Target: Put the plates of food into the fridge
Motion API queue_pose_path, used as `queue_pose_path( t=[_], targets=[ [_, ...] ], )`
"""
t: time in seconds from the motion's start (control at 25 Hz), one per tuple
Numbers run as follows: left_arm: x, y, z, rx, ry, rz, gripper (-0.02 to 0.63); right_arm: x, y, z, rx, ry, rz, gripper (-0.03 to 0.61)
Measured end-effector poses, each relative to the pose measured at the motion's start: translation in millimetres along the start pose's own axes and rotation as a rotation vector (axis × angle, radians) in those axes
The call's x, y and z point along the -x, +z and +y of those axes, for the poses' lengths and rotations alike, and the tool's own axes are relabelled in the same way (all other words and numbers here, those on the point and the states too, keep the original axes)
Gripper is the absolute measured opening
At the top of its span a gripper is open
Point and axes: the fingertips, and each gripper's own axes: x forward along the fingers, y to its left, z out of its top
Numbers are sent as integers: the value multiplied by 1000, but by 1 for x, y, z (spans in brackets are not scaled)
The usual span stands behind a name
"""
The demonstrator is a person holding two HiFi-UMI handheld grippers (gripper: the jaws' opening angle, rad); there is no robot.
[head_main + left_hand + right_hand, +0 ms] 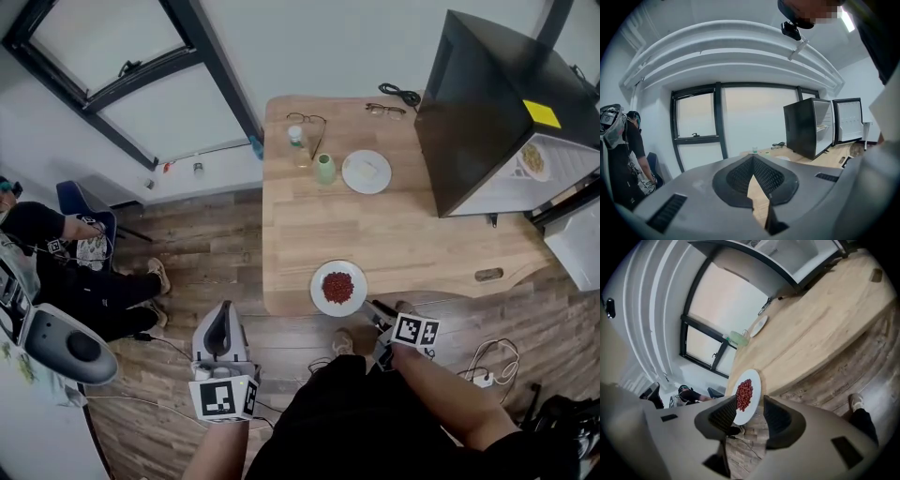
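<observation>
Fridge (497, 103) is open at the right end of the wooden table (422, 244). Plate of red food (338, 288) sits at the near edge, maybe overhanging a bit. My right gripper (750, 404) is spread wide, rim just ahead, nothing pinched yet. I'd slip one jaw under the rim, squeeze, and keep it level. Left gripper (753, 157) is clamped together on nothing. Other plate (367, 172) waits farther back. Smooth top, plank floor (216, 244), big window (112, 66).
</observation>
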Motion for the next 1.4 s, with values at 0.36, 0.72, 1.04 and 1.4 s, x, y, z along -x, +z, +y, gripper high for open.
queue_pose_path(
  t=[0.36,0.72,1.04,1.4],
  targets=[
    [10,-7,21,-26,39,32,3,-37,-11,-12,-204,7,10,195],
    [8,-14,17,-27,32,57,3,-42,-19,-11,-250,36,18,55],
    [-15,-3,-10,-25,-19,28,3,-16,1,-3,-322,134,-40,31],
    [-54,22,-67,-34,-112,-8,3,34,48,-18,-352,177,-139,31]
  ],
)
